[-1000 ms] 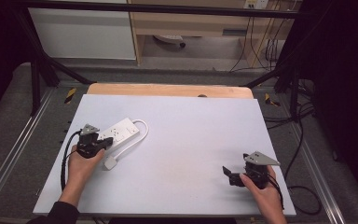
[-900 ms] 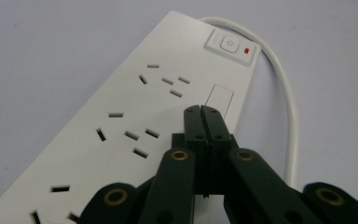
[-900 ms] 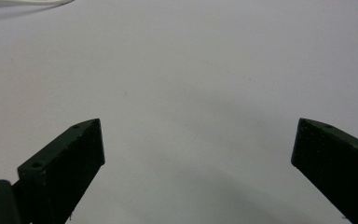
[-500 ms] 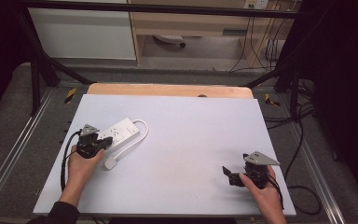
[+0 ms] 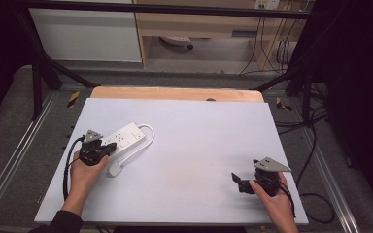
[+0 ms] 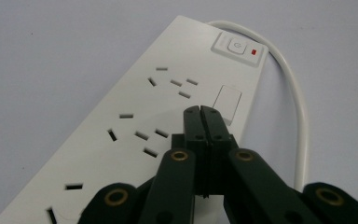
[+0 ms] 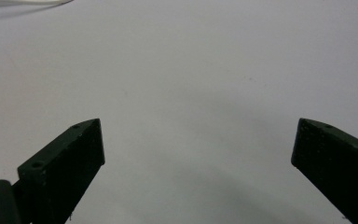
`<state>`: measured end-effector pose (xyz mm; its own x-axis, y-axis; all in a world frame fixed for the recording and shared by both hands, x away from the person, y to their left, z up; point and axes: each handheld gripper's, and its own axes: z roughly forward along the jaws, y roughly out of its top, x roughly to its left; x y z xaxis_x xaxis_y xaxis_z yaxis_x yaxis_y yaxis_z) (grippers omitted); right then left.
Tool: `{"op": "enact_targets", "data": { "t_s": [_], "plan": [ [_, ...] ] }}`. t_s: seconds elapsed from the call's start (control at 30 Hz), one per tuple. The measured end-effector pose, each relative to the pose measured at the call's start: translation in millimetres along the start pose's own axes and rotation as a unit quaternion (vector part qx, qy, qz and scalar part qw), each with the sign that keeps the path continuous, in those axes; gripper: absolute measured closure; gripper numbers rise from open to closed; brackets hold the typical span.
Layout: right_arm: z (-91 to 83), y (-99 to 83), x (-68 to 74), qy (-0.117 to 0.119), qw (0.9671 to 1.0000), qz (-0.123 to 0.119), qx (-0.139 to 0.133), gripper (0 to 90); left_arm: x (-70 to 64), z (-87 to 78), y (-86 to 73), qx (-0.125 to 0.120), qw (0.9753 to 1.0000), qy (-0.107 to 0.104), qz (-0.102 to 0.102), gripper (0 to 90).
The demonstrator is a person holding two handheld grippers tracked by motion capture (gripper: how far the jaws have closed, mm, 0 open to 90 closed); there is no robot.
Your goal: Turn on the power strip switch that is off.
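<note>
Nothing has shifted since the earlier frames. Left gripper [image 6: 200, 109]: jaws pressed together, poised over white power strip [image 5: 121, 139] at table's [image 5: 199, 126] left. Right gripper [image 7: 198, 140]: jaws spread, idle. Probable step: press rocker switch [image 6: 239, 46] squarely, gently.

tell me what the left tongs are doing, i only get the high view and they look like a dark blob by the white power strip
Observer: The left tongs are shut, empty, their tips over the white plastic power strip among its sockets.
Operator: is the strip switched on
Observer: The left gripper view shows a red mark beside the power button; whether it is lit I cannot tell.
Operator: and the right tongs
Observer: The right tongs are wide open over the bare pale grey tabletop, nothing between the jaws.
</note>
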<state>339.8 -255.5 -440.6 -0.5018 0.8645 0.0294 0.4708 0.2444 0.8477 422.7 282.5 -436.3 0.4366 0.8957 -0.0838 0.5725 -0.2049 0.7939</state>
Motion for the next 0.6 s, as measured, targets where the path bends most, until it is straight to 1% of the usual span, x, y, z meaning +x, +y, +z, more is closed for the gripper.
{"op": "enact_targets", "data": {
  "t_s": [0.23, 0.4, 0.47, 0.6],
  "plan": [
    [0.2, -0.1, -0.2, 0.000, 1.0000, 0.000, 0.002, 3.0, -1.0, -0.2, 0.1, 0.000, 1.0000, -0.005, 0.000, 90.0],
    [0.4, -0.2, -0.6, -0.001, 1.0000, 0.000, 0.001, 3.0, -1.1, -1.7, 0.7, -0.008, 0.9999, -0.008, -0.004, 90.0],
    [0.4, -0.2, -0.7, -0.001, 1.0000, 0.000, 0.001, 3.0, -1.1, -2.3, 1.1, -0.010, 0.9999, -0.007, -0.006, 87.0],
    [0.7, -0.3, -0.7, -0.001, 1.0000, -0.001, 0.001, 3.0, -0.7, -2.9, 1.2, -0.013, 0.9998, -0.010, -0.008, 85.8]
  ]
}}
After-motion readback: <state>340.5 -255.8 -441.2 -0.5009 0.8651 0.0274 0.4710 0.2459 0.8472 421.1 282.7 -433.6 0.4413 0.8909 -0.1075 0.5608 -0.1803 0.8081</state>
